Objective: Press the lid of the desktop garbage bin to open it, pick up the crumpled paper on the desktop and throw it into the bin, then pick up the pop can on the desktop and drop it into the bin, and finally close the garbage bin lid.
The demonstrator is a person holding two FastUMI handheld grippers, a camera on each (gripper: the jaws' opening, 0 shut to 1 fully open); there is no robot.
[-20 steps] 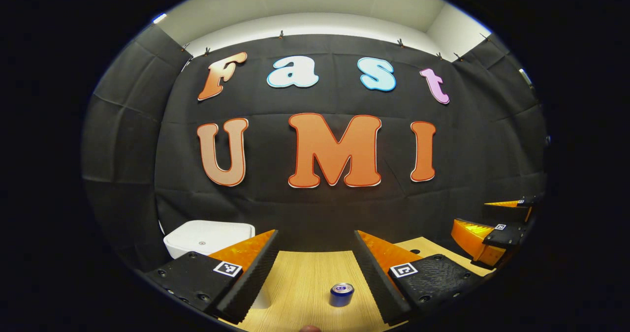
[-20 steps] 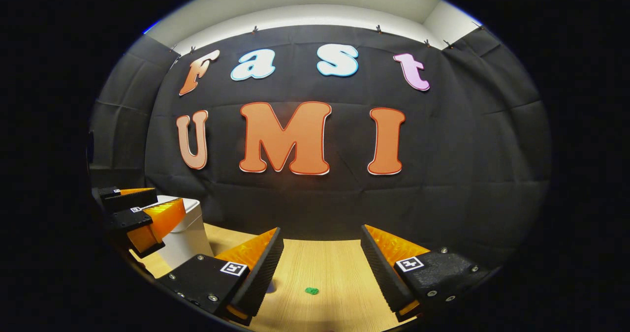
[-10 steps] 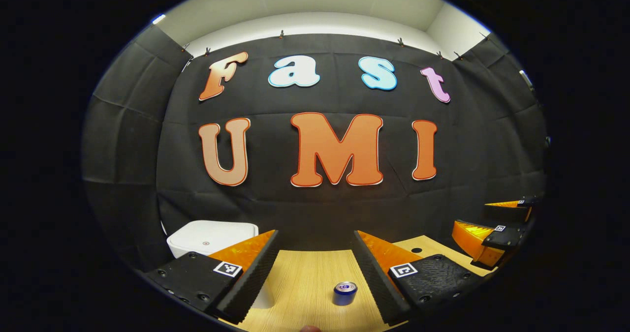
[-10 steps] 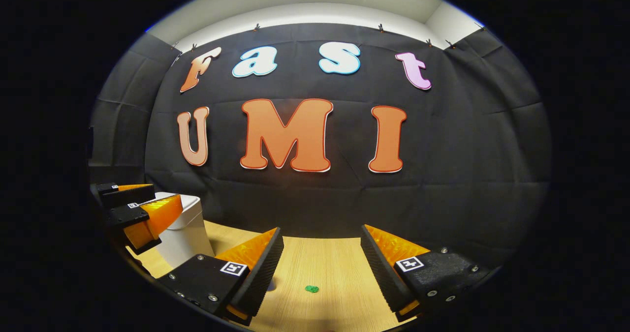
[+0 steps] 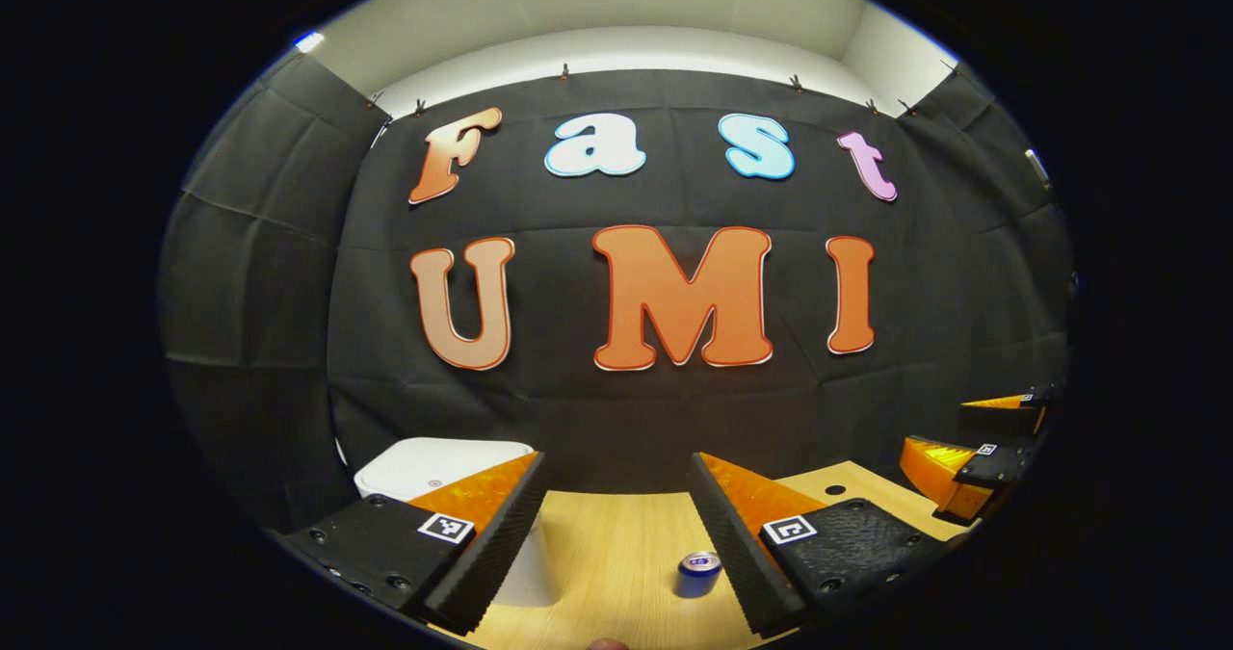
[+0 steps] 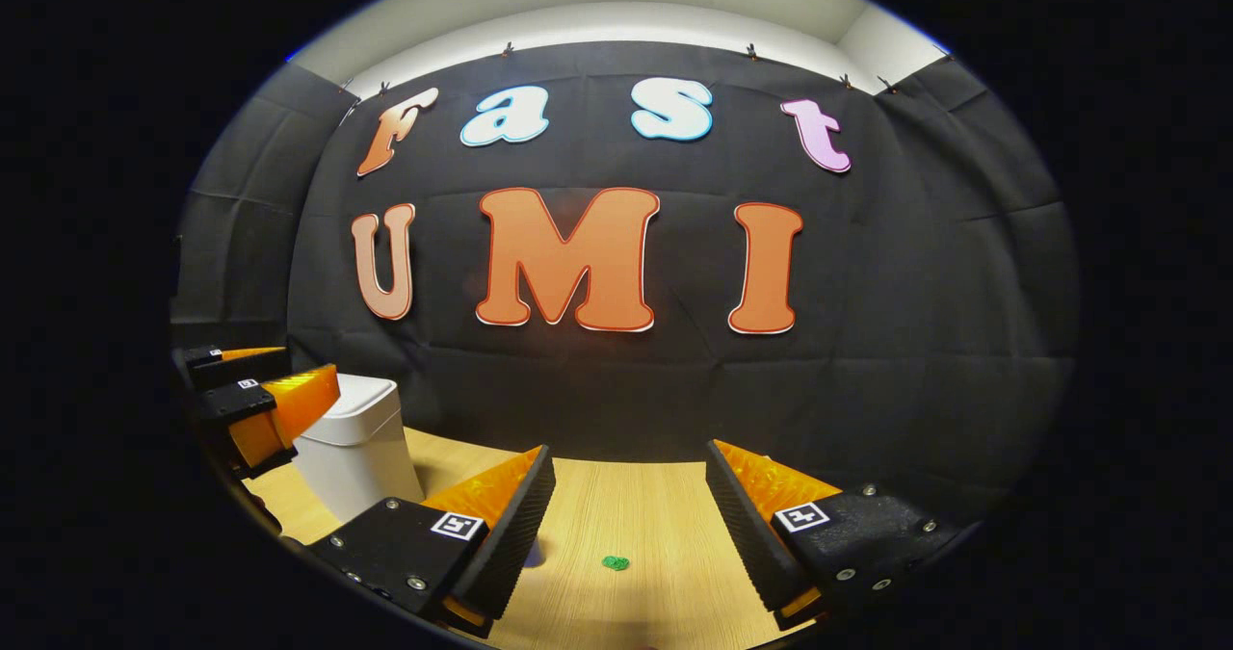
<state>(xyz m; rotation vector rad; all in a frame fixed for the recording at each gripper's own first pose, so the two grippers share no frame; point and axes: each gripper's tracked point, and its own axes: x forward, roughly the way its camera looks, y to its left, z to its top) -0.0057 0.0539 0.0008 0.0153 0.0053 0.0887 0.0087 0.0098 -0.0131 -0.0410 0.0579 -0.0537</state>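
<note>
— Wooden desktop held, left to right, the white bin, lid down, and the blue can?
— Yes. Left gripper and right gripper both gaped wide, holding nothing. Lid-pressing was probably next.

Plenty of bare desk mid-table. White bin blocks the far left, pop can sits near the middle, tiny green scrap further right.
</note>
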